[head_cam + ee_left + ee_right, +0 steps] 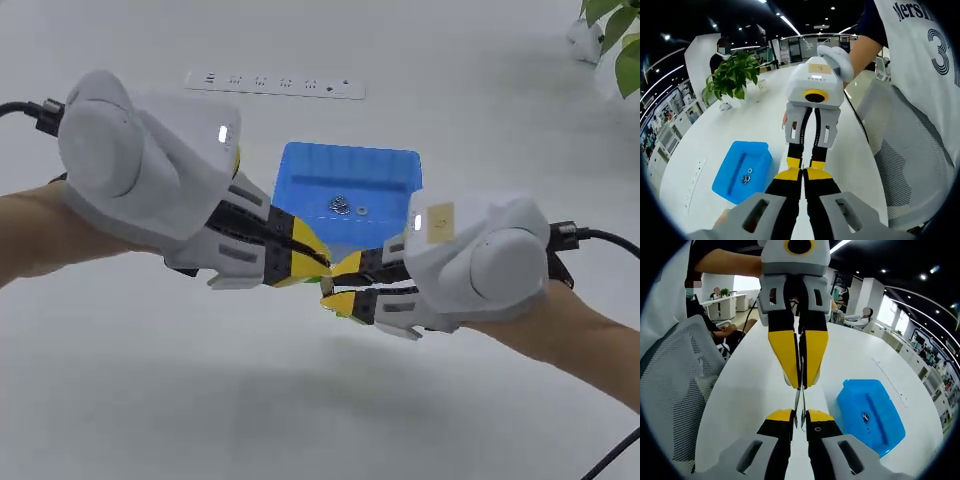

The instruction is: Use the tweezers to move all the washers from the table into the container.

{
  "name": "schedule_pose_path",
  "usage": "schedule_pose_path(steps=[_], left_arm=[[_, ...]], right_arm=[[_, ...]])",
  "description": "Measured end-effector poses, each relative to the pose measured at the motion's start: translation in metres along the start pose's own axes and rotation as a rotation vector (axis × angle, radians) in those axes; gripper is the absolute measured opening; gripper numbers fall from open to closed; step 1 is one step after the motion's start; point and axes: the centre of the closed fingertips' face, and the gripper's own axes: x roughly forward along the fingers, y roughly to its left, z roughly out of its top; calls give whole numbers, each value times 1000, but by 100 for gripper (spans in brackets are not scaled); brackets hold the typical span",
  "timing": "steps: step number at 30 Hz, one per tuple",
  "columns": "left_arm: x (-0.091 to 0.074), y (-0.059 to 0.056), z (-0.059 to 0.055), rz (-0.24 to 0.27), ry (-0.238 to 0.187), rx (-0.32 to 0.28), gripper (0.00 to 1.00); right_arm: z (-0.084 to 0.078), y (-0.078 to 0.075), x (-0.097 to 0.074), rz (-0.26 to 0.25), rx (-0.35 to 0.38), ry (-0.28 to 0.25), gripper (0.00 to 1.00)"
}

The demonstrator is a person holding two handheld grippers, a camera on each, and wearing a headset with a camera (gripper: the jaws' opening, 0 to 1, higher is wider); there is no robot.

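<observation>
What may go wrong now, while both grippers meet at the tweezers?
1. The thin tweezers are held between the left gripper and right gripper; if one lets go early, they may fall on the table.
2. The container is just beyond; a slip may knock it and spill the washers.

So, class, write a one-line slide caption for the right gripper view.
Slim metal tweezers bridge the left gripper and right gripper beside a blue plastic container holding small metal washers.
</observation>
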Motion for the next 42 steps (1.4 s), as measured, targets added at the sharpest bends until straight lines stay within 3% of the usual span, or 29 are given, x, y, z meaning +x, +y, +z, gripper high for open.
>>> schedule_pose_path(steps=[10,15,42], left_arm=[[7,11,-11,12,0,-30,5],[10,11,-15,5,6,-37,6],[9,12,-15,7,0,-62,6]], right_arm=[[-10,-8,9,0,37,5,11],[-13,-7,13,8,44,9,11],[-12,-8,14,2,60,-2,11]])
